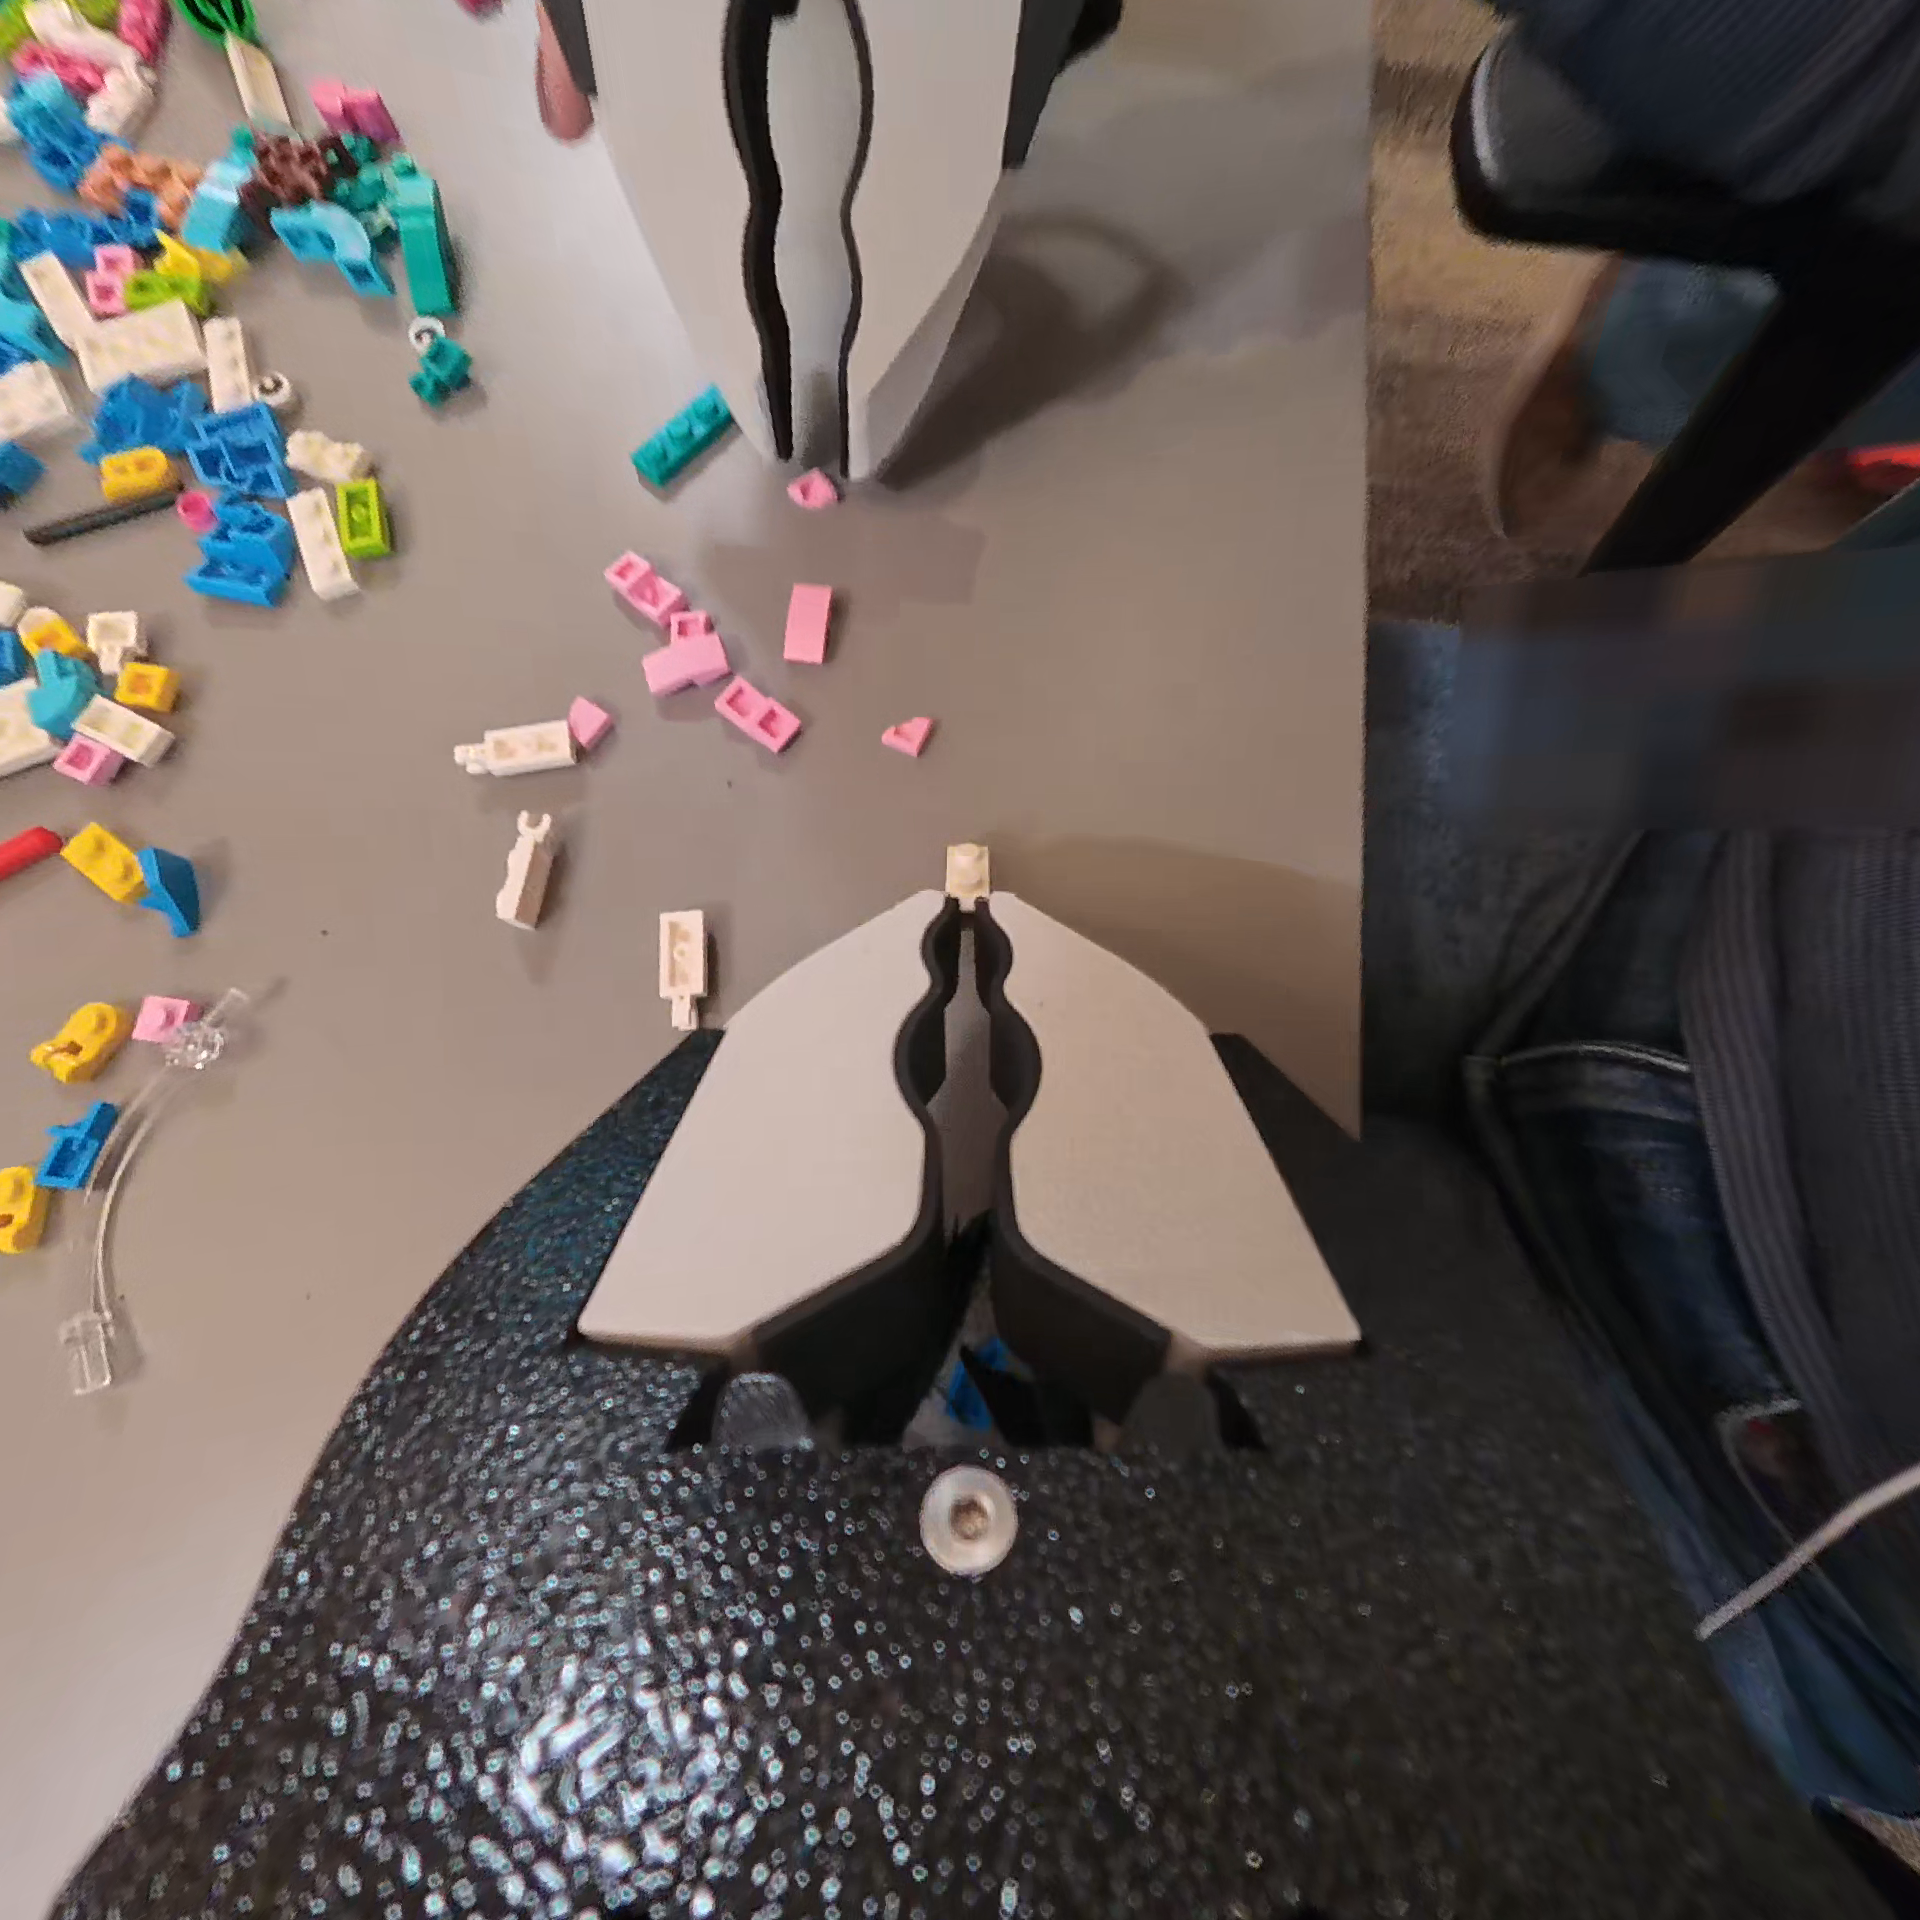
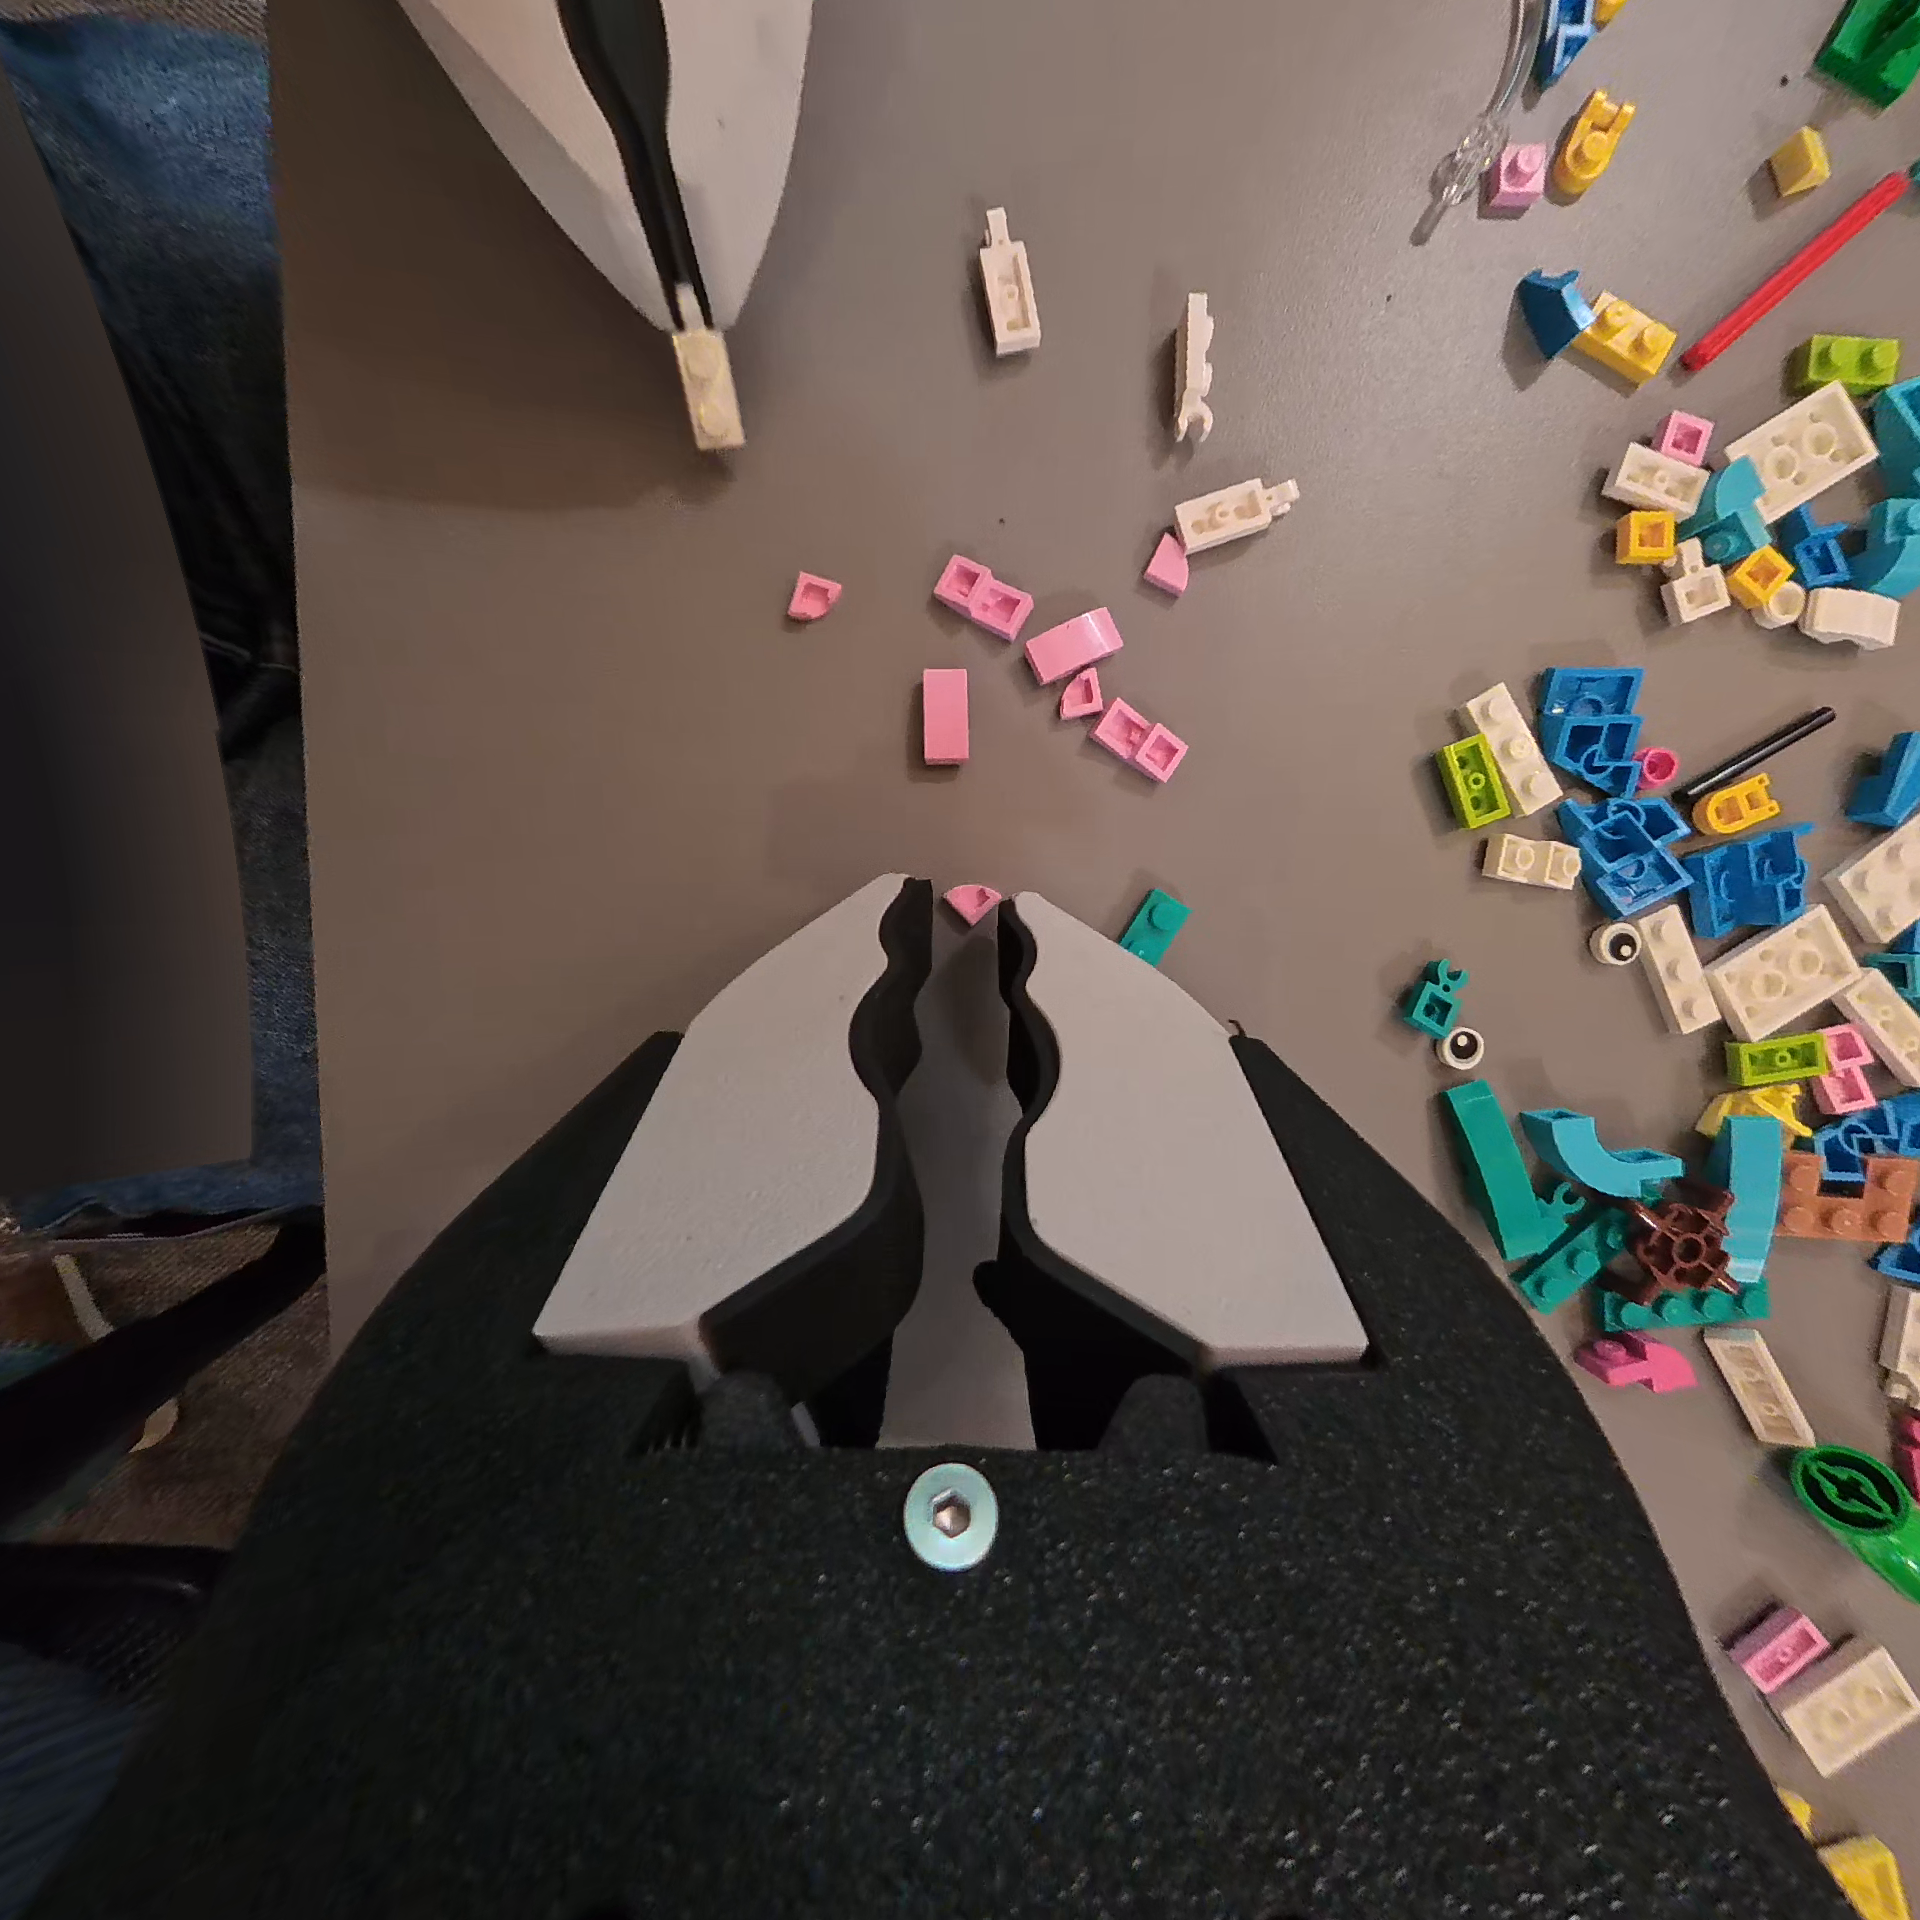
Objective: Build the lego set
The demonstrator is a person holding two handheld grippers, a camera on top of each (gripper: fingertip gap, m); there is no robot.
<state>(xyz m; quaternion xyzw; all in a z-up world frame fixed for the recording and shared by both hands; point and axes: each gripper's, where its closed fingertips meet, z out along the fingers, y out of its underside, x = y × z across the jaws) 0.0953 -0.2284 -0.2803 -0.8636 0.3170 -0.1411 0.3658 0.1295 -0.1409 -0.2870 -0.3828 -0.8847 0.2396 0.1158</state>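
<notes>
A: Right wrist view first: what is the biggest thing?

B: A grey desk point(image 2: 582, 644), with a loose heap of coloured bricks point(image 2: 1714, 883) spread along its right side. A person's jeans-clad leg point(image 2: 166, 312) shows past the left edge.

A: And the right gripper point(image 2: 966, 902)?

B: Low over the desk, its fingers narrow, with a small gap between the tips. A small pink piece point(image 2: 971, 900) sits right in that gap on the desk; I cannot tell whether the tips touch it. A teal plate point(image 2: 1155, 923) lies just beside the right finger.

A: The left gripper point(image 1: 968, 902)?

B: Its fingers are pinched on a small white plate point(image 1: 968, 871), which sticks out past the tips, near the desk's edge; a shadow lies under it.

A: What lies between the two grippers?

B: A cluster of pink pieces point(image 2: 1039, 665) in the middle, and beyond it three white hinge-type plates point(image 2: 1231, 513), apart from one another.
</notes>
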